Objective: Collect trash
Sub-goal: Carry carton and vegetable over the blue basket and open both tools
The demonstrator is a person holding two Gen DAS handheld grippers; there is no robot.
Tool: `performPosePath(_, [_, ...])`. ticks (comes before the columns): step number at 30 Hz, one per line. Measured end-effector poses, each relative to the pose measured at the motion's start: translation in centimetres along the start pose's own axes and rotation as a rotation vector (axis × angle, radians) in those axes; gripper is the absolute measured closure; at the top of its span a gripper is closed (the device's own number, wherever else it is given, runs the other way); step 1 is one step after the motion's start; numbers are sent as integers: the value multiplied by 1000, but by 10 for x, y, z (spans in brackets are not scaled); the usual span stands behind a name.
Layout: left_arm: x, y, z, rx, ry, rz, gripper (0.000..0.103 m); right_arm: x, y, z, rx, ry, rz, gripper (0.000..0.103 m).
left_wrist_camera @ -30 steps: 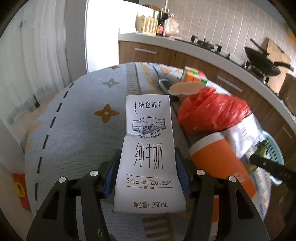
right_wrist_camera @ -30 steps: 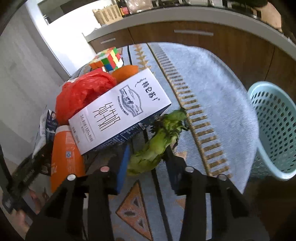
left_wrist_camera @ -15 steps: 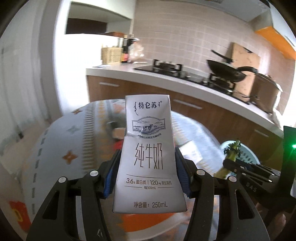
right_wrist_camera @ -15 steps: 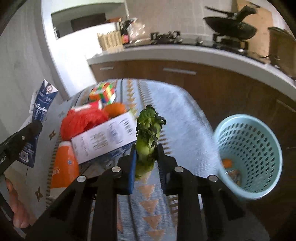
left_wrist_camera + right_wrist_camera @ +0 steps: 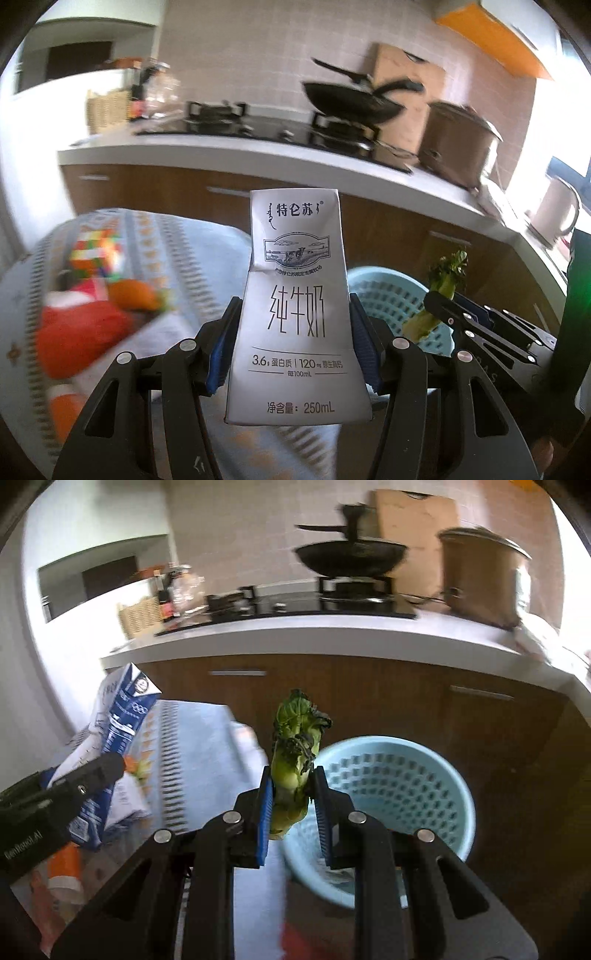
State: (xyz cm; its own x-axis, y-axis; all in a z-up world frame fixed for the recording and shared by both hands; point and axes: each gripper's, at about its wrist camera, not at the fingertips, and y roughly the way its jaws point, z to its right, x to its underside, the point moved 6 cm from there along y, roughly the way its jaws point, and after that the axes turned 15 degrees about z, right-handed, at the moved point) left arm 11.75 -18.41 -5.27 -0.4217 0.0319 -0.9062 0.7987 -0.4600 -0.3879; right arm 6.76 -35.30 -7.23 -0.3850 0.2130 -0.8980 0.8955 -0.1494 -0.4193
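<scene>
A pale blue perforated plastic basket [image 5: 399, 786] stands on the floor below the wooden kitchen cabinets [image 5: 369, 698], beside the table with a grey patterned cloth [image 5: 207, 746]. In the right wrist view its open mouth lies at about two o'clock from the right gripper [image 5: 291, 797], just beyond the fingers, so the right hand looks the nearer of the two to the drop. In the left wrist view the basket sits behind and to three o'clock of the left gripper [image 5: 295, 339]. That gripper clamps a white, creased milk carton with black print [image 5: 295, 306], long axis upright toward twelve o'clock, at a middling spread. The right gripper's jaws have just been closing, and they pinch a wilted green vegetable stalk [image 5: 293, 753], upright, its dark leaves on top.
</scene>
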Motion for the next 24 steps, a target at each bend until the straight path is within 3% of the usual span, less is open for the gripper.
performPosePath(11, [46, 92, 63, 126, 11, -174, 49, 37, 44, 96, 153, 103, -147, 84])
performPosePath(16, [68, 119, 75, 143, 18, -245, 49, 66, 61, 128, 211, 147, -248, 84])
performPosePath(20, [81, 133, 81, 146, 33, -278, 48, 80, 67, 141, 222, 165, -280, 83])
performPosePath(24, [83, 136, 81, 128, 42, -271, 34, 85, 70, 147, 238, 174, -291, 77])
